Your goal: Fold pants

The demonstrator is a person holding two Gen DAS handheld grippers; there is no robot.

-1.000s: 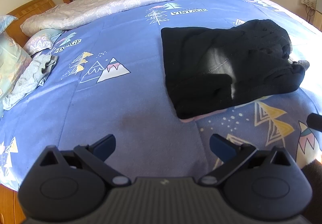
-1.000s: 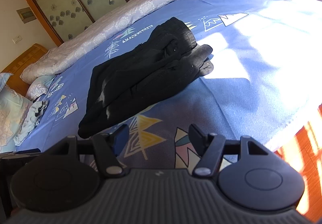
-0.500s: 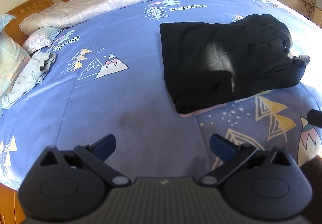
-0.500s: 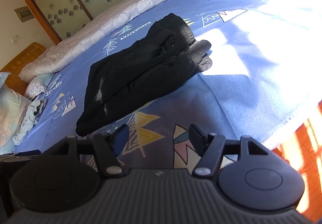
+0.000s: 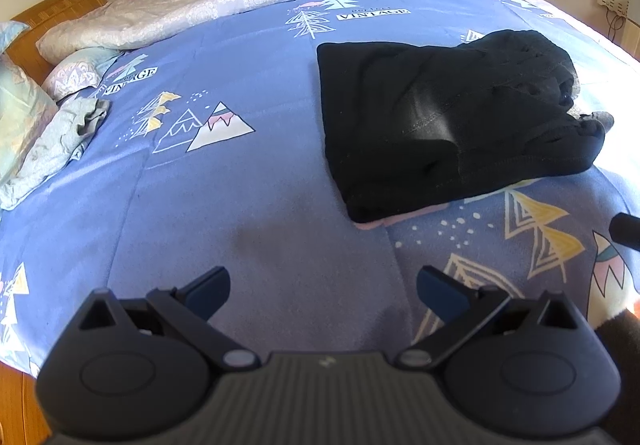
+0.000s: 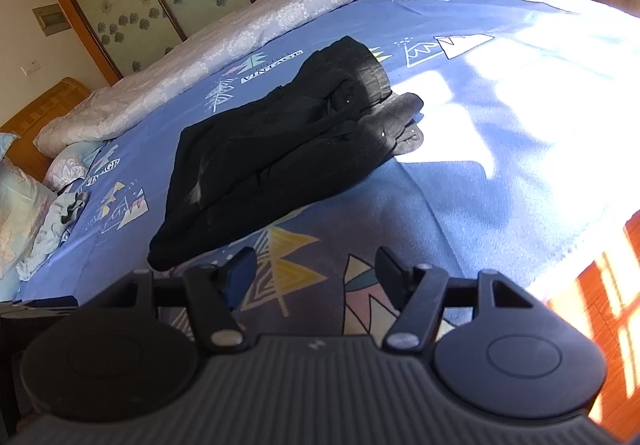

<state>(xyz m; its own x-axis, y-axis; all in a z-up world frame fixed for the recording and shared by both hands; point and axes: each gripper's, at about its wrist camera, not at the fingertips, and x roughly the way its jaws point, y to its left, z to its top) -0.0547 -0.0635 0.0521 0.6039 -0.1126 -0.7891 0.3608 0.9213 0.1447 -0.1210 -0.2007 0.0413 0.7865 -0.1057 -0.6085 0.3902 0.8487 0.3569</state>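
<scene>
Lying folded on the bedsheet (image 5: 248, 205), black pants (image 5: 440, 125) hide their layers; both jaws released, empty

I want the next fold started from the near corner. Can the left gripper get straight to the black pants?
Probably yes. The left gripper is open and holds nothing, and only bare blue bedspread lies between it and the near corner of the black pants.

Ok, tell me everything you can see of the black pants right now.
The black pants lie folded into a thick, roughly rectangular bundle on the blue bedspread. The cloth looks soft and knitted, with a visible seam. One end is bunched and lumpy, partly in sunlight. Neither claw touches them; only the bedspread does.
</scene>
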